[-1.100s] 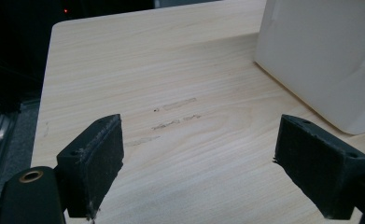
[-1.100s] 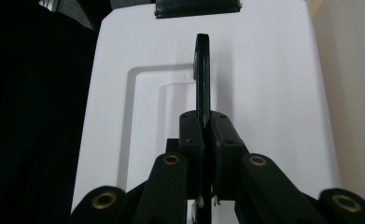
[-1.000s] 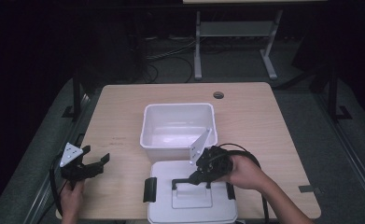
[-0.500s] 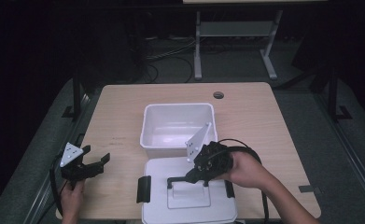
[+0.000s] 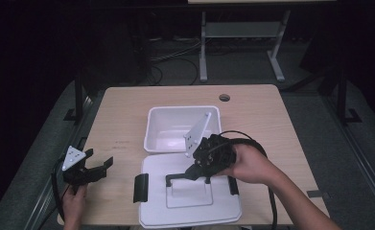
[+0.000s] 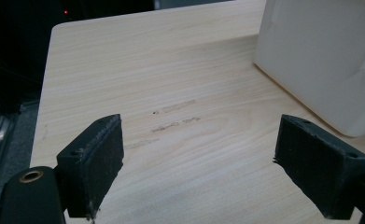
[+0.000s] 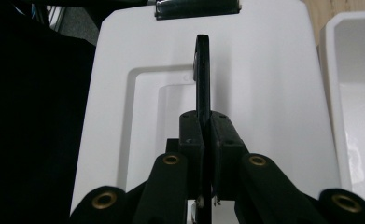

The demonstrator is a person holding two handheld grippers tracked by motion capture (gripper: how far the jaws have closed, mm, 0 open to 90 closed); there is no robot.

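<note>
The right gripper point(image 5: 191, 173) was clamped on the black handle point(image 7: 202, 74) of the white lid point(image 5: 190, 203), just before the empty white bin point(image 5: 181, 128), while the left gripper point(image 5: 99, 167) hovered with jaws apart over the table point(image 5: 123, 120).

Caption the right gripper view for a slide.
Right gripper clamped on the thin black handle of a white plastic lid, white plastic bin alongside.
</note>
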